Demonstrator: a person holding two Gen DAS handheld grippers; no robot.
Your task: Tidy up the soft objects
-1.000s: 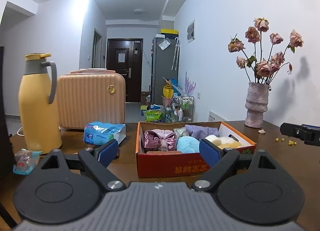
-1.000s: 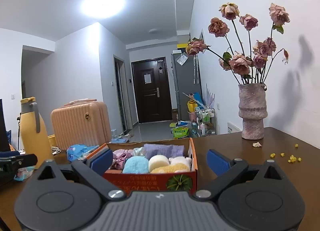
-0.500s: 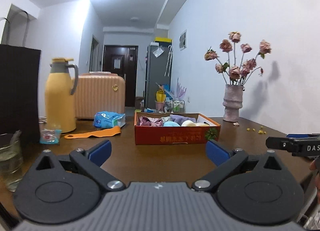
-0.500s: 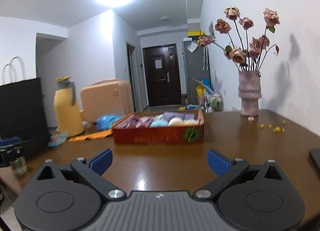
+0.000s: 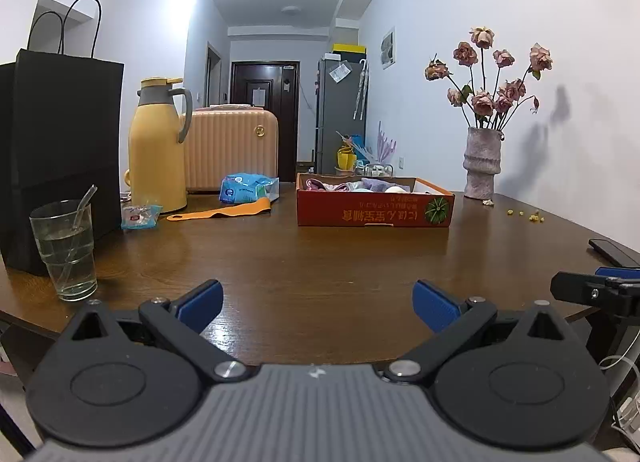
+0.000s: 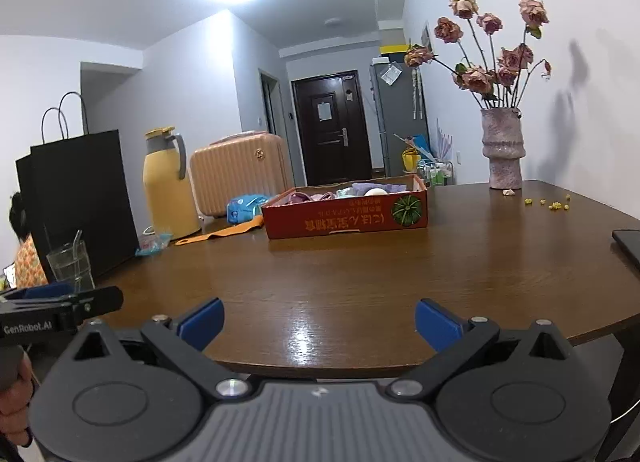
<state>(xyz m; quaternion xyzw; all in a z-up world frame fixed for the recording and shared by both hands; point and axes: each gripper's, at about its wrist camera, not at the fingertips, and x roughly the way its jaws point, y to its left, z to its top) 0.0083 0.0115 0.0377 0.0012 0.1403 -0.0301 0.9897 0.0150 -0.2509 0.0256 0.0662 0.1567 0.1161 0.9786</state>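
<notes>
left wrist view shows the left hand-held gripper (image 5: 316, 302) spread wide and holding nothing above the near edge of the table (image 5: 320, 258), with the red box (image 5: 374, 213) of soft things (image 5: 360, 185) well apart across it. the right hand-held gripper (image 6: 318, 322) is likewise wide open and bare. no soft item lies loose on the table, so the sorting looks finished or nearly so.

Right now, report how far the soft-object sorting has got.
Looks done: the soft items sit packed inside the red box, and no other plainly soft thing lies loose on the table. In hand: nothing; the left gripper and right gripper are both open and empty at the table's near edge. Left: perhaps the orange strip by the box, if it counts as soft.
</notes>
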